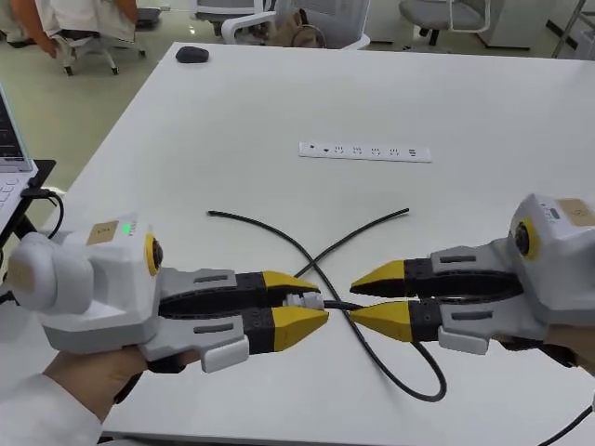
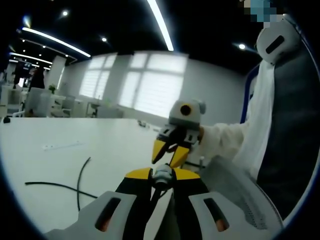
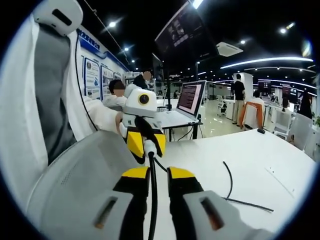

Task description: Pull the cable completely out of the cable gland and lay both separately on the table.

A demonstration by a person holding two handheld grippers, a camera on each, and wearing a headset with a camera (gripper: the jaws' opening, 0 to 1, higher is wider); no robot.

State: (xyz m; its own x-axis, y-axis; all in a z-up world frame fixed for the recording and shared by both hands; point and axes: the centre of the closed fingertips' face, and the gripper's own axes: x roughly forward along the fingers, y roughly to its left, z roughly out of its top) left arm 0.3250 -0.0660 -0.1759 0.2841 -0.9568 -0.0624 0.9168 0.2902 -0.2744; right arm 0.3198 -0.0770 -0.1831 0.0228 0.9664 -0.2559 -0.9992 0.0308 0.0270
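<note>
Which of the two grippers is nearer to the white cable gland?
Left. The left gripper holds the cable gland between its jaws. The right gripper faces it a little apart, jaws open around the black cable leaving the gland.

Table (image 1: 232, 139) ahead of me. Near edge, centre: left gripper (image 1: 321, 300) & right gripper (image 1: 353, 297) tip to tip, just apart. Cable gland (image 1: 302, 300) sits btwn the left jaws. Cable (image 1: 313, 261) runs from it in btwn the right jaws. Its strands cross on the table just behind the tips, w/ a loop in front of the right gripper. Power strip (image 1: 364, 151) further back, centre. Mouse (image 1: 191, 55) at far left corner. Laptop (image 1: 9, 158) off the table's left side. Chairs (image 1: 84, 28) beyond far edge.
</note>
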